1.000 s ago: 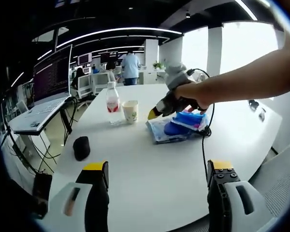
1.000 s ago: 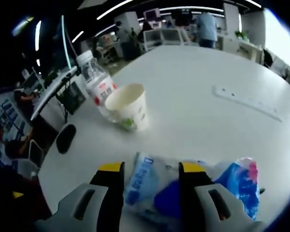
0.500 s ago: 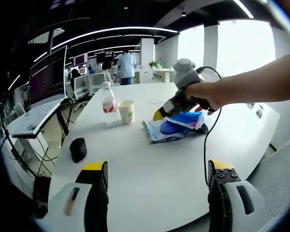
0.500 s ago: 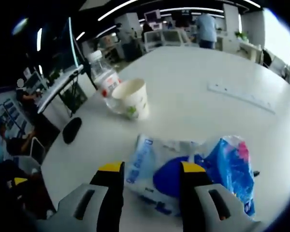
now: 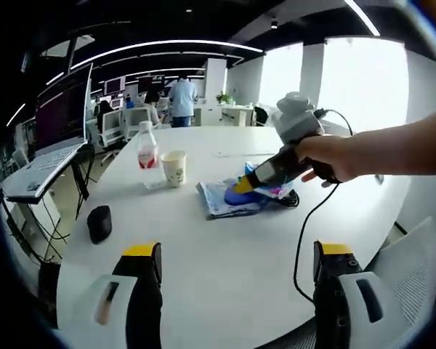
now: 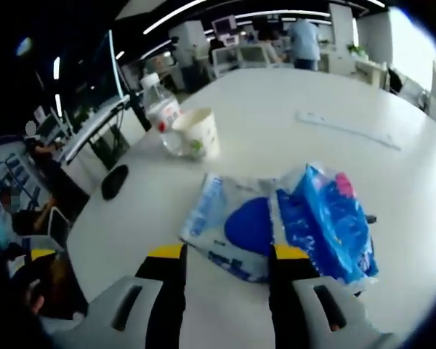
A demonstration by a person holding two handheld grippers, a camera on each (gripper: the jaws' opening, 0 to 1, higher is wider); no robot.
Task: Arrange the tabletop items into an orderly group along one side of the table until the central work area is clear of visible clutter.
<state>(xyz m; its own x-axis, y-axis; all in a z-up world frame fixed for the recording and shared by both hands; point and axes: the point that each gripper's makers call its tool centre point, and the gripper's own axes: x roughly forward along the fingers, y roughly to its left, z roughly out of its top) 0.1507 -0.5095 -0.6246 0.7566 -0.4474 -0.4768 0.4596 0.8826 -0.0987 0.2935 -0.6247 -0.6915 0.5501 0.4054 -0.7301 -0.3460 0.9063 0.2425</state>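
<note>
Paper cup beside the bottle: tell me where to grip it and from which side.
Probably pinch the paper cup across its upper wall, coming from the side facing the tissue packs. It stands upright with its mouth open, and the water bottle crowds its far side.

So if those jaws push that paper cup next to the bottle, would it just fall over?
Quite possibly. The paper cup looks empty and thin-walled, so it is probably light and would slide or tip easily. It stands upright close by the water bottle, which might catch it. Squeezed hard, its wall would likely buckle.
</note>
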